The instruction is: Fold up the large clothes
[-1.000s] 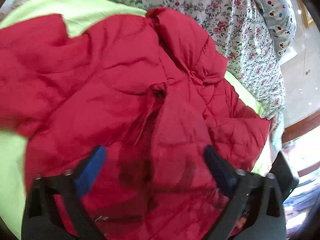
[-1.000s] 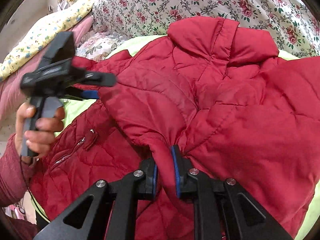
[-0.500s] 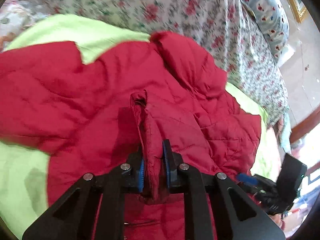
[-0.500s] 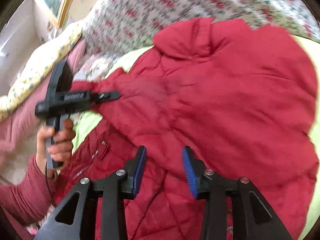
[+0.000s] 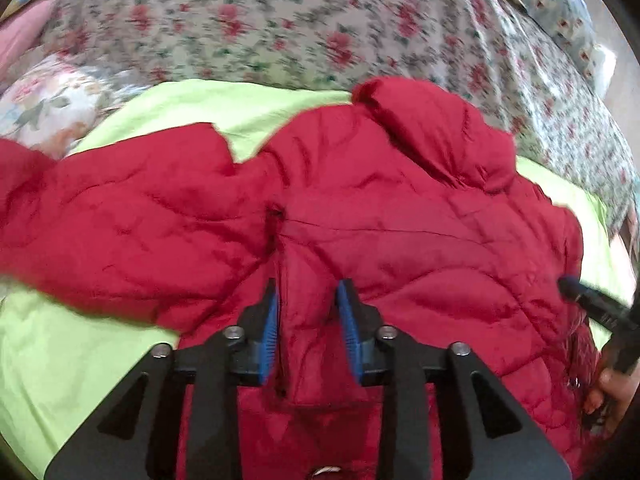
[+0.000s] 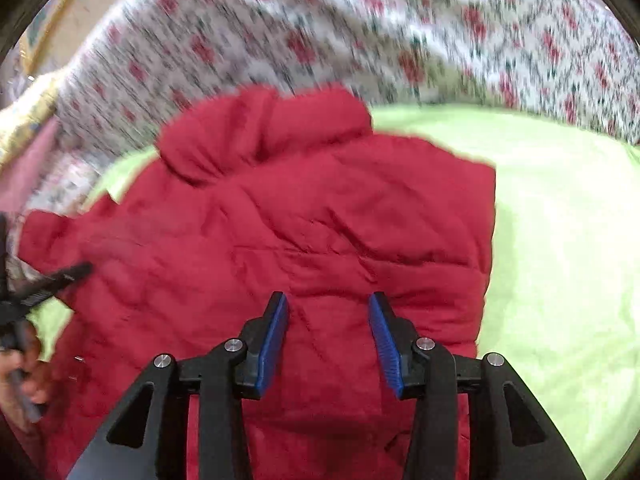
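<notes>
A red quilted jacket (image 5: 400,248) lies spread on a lime green sheet (image 5: 80,352), collar toward the floral bedding. My left gripper (image 5: 310,292) has a raised fold of the jacket between its blue pads (image 5: 272,320). The fold touches both pads while the jaws are opening. In the right wrist view my right gripper (image 6: 326,300) hovers over the jacket (image 6: 280,232) near its right edge. Its jaws are opening, with nothing pinched between them. Each gripper shows at the edge of the other's view: the right gripper (image 5: 584,300) and the left gripper (image 6: 48,284).
Floral bedding (image 5: 320,24) is piled behind the jacket, with a pink pillow (image 6: 24,176) at the left. Bare green sheet (image 6: 560,240) stretches to the right of the jacket. A hand (image 5: 612,384) holds the right gripper's handle.
My left gripper went from wide open to pinching a jacket fold, then loosened. My right gripper let go of its fold and swung right across the jacket.
</notes>
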`<state>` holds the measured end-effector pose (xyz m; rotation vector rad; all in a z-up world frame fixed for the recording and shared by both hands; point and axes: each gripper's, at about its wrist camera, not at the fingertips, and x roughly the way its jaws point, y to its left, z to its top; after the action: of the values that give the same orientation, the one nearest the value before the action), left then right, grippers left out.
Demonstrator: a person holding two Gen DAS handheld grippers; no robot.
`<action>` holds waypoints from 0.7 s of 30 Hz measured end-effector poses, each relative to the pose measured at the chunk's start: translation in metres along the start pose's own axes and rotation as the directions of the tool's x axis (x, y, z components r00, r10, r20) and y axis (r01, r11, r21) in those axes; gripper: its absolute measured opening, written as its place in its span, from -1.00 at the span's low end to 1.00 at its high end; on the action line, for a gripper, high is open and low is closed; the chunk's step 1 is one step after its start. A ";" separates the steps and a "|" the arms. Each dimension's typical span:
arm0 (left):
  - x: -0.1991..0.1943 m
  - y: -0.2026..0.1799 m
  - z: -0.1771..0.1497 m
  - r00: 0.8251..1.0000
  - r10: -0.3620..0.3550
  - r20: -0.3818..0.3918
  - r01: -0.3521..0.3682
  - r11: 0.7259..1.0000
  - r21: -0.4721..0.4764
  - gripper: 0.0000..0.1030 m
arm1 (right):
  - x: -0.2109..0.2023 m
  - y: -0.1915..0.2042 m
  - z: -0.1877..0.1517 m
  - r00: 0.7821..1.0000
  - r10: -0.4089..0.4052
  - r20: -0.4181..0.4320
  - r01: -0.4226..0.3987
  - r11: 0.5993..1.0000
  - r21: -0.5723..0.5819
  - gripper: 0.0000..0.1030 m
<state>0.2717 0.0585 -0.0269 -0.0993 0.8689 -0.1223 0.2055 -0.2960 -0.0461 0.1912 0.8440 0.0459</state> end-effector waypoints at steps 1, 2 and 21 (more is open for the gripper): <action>-0.007 0.003 0.000 1.000 0.005 0.015 -0.005 1.000 -0.010 -0.45 | 0.007 -0.002 -0.002 1.000 0.001 -0.015 -0.001 1.000 0.006 -0.14; -0.017 0.005 0.002 0.999 -0.008 0.038 0.009 1.000 -0.022 -0.46 | 0.012 -0.003 -0.004 1.000 -0.002 -0.026 0.002 1.000 0.005 -0.14; 0.036 -0.032 -0.018 0.992 -0.055 -0.118 0.064 0.995 0.075 -0.44 | -0.003 0.002 -0.007 1.000 0.001 -0.020 0.000 0.999 0.053 -0.03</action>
<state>0.2790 0.0205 -0.0611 -0.0448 0.9758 -0.2201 0.1982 -0.2934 -0.0484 0.2412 0.8655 0.0264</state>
